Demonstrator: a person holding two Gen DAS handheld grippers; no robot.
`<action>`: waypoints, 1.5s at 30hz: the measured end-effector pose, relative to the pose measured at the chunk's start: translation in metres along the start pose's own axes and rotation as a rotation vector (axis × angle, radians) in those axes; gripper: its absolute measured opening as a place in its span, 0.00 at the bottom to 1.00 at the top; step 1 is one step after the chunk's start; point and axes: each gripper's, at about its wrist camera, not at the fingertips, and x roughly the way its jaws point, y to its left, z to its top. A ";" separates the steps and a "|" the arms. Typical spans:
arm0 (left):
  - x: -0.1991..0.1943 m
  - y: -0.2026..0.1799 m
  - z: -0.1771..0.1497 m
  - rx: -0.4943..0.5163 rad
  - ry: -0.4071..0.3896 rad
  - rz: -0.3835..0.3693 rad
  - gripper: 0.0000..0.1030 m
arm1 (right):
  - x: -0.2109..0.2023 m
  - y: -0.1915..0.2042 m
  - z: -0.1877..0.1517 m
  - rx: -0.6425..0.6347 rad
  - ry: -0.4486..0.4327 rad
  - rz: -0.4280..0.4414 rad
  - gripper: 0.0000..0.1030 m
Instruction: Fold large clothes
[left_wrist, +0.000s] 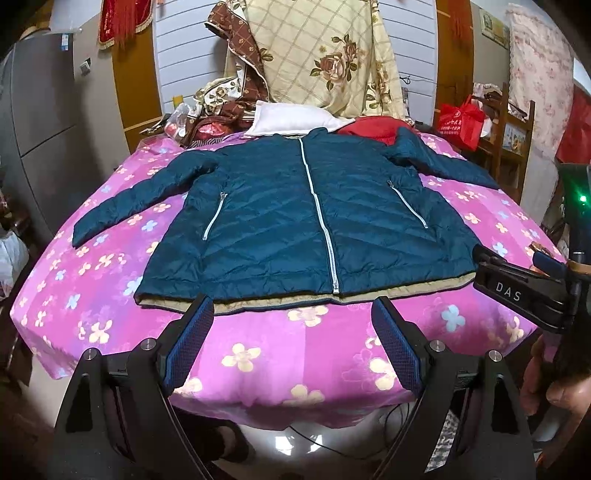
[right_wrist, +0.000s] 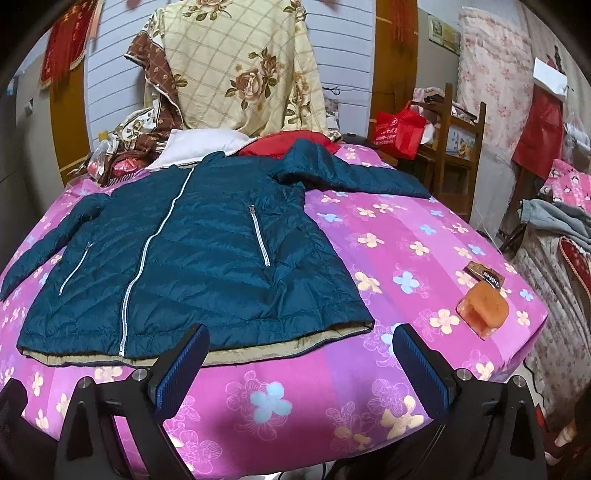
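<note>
Your teal padded jacket (left_wrist: 295, 218) lies flat, front up and zipped, on the bed (left_wrist: 258, 354) with its pink flowered sheet; both sleeves spread outward, and the tan lining shows along the hem nearest you. Your left hand-held gripper (left_wrist: 291, 328) hangs over the bed's near edge, just short of the hem, jaws spread wide with nothing between them; your right hand-held gripper (right_wrist: 301, 360) sits likewise wide apart and empty, near the hem's right corner. An orange block (right_wrist: 482, 308) rests on the sheet to the right, well apart from the jacket; a small dark packet (right_wrist: 484, 275) touches it, perhaps a wrapper, though it is too small to tell. A white pillow (left_wrist: 291, 120) lies behind the collar.
</note>
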 end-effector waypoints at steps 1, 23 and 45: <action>0.000 0.000 0.000 -0.001 0.001 0.001 0.85 | 0.001 0.000 0.000 0.000 0.002 0.000 0.96; 0.002 0.023 0.004 -0.072 0.014 0.027 0.85 | 0.005 0.004 0.000 -0.010 0.028 0.019 0.89; 0.082 0.169 0.025 -0.257 0.126 0.184 0.85 | 0.133 -0.065 0.057 -0.008 0.273 0.037 0.89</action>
